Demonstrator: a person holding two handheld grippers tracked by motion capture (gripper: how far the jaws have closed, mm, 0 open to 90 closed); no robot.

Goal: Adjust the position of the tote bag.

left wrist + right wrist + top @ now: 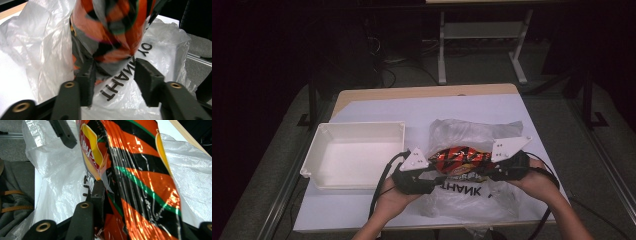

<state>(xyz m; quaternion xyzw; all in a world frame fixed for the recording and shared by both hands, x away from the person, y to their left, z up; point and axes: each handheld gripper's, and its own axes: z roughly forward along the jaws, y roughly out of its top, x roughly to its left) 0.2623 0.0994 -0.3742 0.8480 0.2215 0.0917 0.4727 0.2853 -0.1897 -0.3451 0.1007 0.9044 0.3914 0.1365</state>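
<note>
The chip bag point(460, 159) is a glossy foil packet with orange, black and green stripes, a yellow patch with red lettering near 1 end, and bright creases across its face. It lies crosswise over a crumpled, translucent white plastic bag point(472, 131) printed with black capital letters, and part of the film drapes over the packet in the left gripper view. Both rest on the white sheet covering the table point(362, 212), right of centre and toward the near edge. The left gripper point(428, 181) meets the packet's left end and the right gripper point(486, 175) meets its right end, each held in 1 hand. In the left gripper view the 2 jaws stand moderately apart on either side of the packet's end point(117, 32), with a visible gap at the right pad; whether the left pad touches the film-covered foil cannot be told, so no firm grip is evident. In the right gripper view the packet point(140, 182) runs between the jaws, with the visible pad pressed against its crumpled edge; the opposite pad is hidden behind the foil, so the reading is a hold on the packet. The left gripper's jaw tips point(62, 132) appear at the far end of that view. Count: 1 chip bag, 1 plastic bag, 2 grippers, and 1 white tray point(354, 131) standing left of the bags, well apart from the packet.
</note>
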